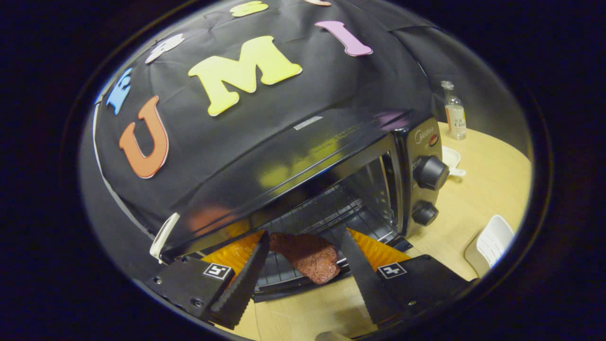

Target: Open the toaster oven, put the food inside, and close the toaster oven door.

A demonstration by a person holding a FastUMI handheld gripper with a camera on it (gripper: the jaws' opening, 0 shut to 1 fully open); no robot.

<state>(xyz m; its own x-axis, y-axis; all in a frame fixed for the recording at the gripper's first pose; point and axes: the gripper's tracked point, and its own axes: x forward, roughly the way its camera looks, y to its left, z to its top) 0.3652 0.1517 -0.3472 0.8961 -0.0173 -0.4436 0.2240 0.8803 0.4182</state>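
Observation:
The black toaster oven (307, 156) stands on the wooden table (473, 199) with its door (284, 290) folded down and the wire rack (326, 213) showing inside. A flat brown piece of food (307, 256) lies at the oven's mouth, partly on the front of the rack and partly over the lowered door. My gripper (304, 234) is open, with its fingers spread wide on either side of the food and not touching it. The fingertips reach just into the oven's opening.
Two black knobs (431, 173) sit on the oven's right panel. Beyond the oven to the right stand a small clear bottle (454, 113) and a white dish (452, 158). A white ribbed object (492, 241) lies nearer on the table. A white piece (163, 237) hangs by the oven's left corner.

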